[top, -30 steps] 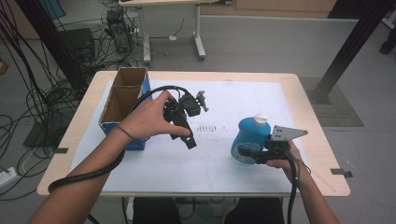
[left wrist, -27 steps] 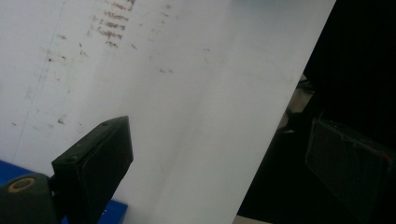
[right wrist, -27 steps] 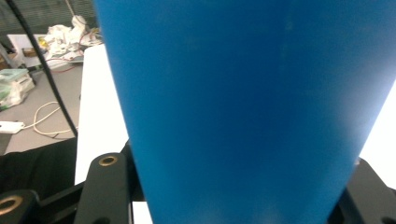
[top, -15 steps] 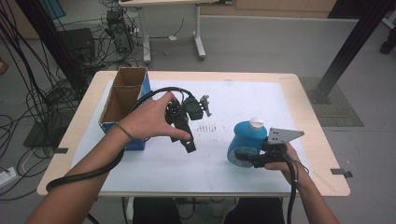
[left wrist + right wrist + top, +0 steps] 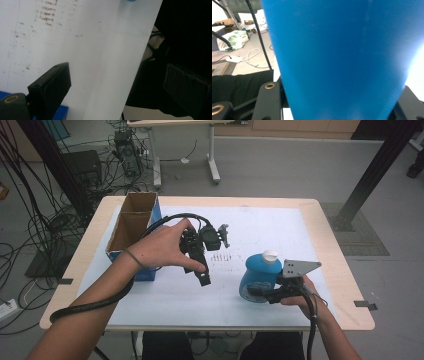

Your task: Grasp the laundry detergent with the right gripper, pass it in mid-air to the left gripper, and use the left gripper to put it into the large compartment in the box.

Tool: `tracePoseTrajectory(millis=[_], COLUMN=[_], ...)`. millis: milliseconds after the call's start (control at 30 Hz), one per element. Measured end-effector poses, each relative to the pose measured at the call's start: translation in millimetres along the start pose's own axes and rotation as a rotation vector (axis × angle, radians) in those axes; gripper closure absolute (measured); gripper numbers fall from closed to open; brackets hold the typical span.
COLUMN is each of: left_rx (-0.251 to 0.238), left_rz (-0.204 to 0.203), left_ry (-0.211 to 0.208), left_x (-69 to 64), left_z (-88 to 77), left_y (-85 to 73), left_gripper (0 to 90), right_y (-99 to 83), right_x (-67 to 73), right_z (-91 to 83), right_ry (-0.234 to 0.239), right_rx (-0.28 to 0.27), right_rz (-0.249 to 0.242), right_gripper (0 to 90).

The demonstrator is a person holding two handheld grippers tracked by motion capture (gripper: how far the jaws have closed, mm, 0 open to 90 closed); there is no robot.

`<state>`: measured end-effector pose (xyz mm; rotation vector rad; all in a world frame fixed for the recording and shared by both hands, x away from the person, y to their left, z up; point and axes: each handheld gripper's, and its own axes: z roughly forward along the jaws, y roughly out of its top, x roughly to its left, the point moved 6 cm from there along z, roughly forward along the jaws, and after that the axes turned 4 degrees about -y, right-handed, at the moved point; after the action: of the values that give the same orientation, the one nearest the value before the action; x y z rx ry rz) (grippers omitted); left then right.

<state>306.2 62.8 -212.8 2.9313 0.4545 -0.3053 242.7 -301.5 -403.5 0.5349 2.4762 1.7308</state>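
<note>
We note the right gripper (image 5: 257, 292) closed on the blue bottle (image 5: 259, 276); in the right gripper view the blue bottle (image 5: 342, 60) sits between the two black jaws, pressed on both sides. The bottle stands upright with its white cap (image 5: 270, 255) on top, on the white sheet of the surface (image 5: 300, 230), near the front edge at the right. Against the frame a second ago, the bottle and the right hand (image 5: 295, 292) have shifted a little toward the middle of the surface. The left gripper (image 5: 200, 265) hangs over the middle, held by the left hand (image 5: 162, 247), about where it was before; its fingers (image 5: 53, 85) stand apart with nothing between them. The cardboard box (image 5: 132, 227) sits at the left, unchanged.
</note>
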Motion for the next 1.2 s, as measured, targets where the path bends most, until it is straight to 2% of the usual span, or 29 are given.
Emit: tracePoseTrajectory(millis=[467, 867, 1200], left_rx=[0.007, 0.023, 0.033], left_rz=[0.050, 0.061, 0.085], left_ry=[-0.002, -0.009, -0.006], left_x=[-6.6, -10.4, -17.2], left_z=[1.2, 6.5, 2.2], left_y=[7.0, 13.0, 18.1], left_gripper=[7.9, 7.8, 7.8], right_y=[2.8, 6.6, 8.6], right_x=[3.8, 4.4, 5.1], right_z=[6.5, 18.7, 29.4], right_ry=[0.033, 0.066, 0.089], right_rx=[0.004, 0.017, 0.024], right_rz=[-0.020, -0.034, -0.041], right_gripper=[42.1, 42.0, 42.1])
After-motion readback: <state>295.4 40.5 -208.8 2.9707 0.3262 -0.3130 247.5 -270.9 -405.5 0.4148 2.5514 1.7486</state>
